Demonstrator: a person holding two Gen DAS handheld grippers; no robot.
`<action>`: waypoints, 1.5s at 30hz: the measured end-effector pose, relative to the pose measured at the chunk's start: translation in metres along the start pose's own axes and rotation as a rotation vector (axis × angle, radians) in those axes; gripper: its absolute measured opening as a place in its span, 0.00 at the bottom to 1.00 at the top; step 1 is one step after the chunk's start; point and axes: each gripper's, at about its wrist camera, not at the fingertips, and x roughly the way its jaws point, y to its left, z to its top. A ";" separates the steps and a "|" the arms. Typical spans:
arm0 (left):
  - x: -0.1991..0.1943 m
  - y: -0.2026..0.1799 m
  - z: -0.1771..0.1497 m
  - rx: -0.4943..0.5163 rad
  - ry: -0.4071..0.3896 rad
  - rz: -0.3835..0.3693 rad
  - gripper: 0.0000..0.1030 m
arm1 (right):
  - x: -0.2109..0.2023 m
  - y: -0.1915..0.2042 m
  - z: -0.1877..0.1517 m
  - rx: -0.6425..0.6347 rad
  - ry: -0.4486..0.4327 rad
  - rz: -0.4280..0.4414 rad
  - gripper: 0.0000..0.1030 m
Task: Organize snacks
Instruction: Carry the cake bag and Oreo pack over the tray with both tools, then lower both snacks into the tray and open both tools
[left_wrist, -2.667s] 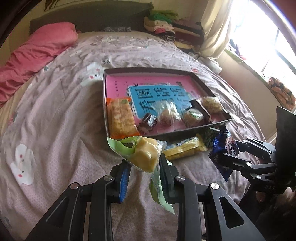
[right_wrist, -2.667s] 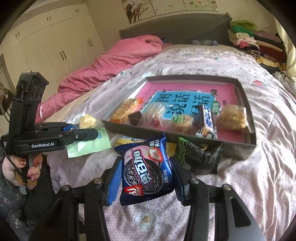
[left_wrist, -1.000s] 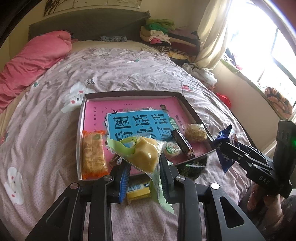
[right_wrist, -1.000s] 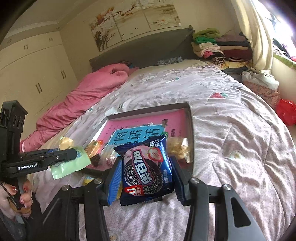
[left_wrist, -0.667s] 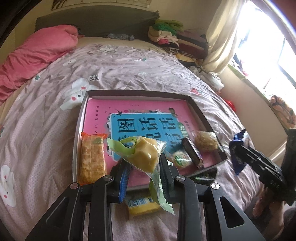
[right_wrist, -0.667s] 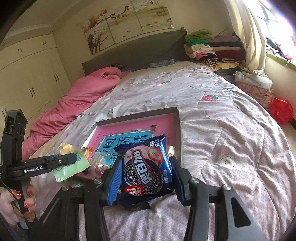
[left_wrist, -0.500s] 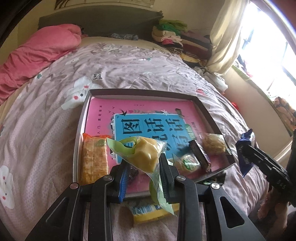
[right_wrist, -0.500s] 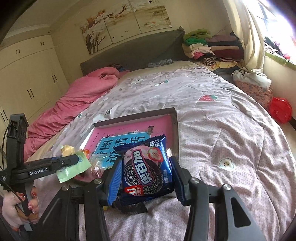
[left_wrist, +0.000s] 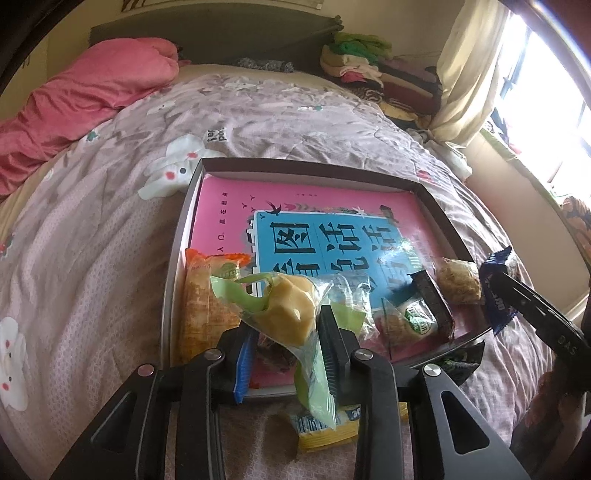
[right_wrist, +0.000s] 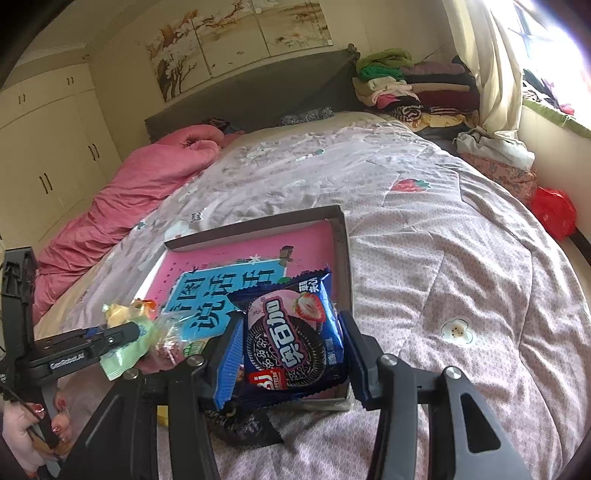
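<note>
My left gripper is shut on a yellow cake in a clear green-edged wrapper, held above the near edge of the shallow snack box. My right gripper is shut on a blue strawberry Oreo pack, above the box's near right corner. The box holds a pink-and-blue book with several wrapped snacks along its near side: an orange cracker pack, a green-labelled pastry, a dark bar and a pale crumbly cake.
The box lies on a bed with a mauve quilt. A yellow pack and a dark green pack lie on the quilt in front of the box. A pink duvet lies at the far left. Folded clothes are piled by the headboard.
Both grippers have moved forward toward the box, each still holding its snack. The box now sits closer and lower in both views.
</note>
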 end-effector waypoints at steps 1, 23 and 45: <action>0.000 0.000 0.000 -0.001 0.001 -0.001 0.32 | 0.002 0.001 0.000 -0.002 0.003 -0.002 0.48; 0.002 0.001 0.000 -0.001 0.008 -0.005 0.33 | 0.030 0.030 -0.001 -0.080 0.033 -0.008 0.47; 0.002 0.008 -0.001 -0.018 0.014 0.013 0.39 | 0.033 0.034 -0.012 -0.105 0.069 -0.003 0.48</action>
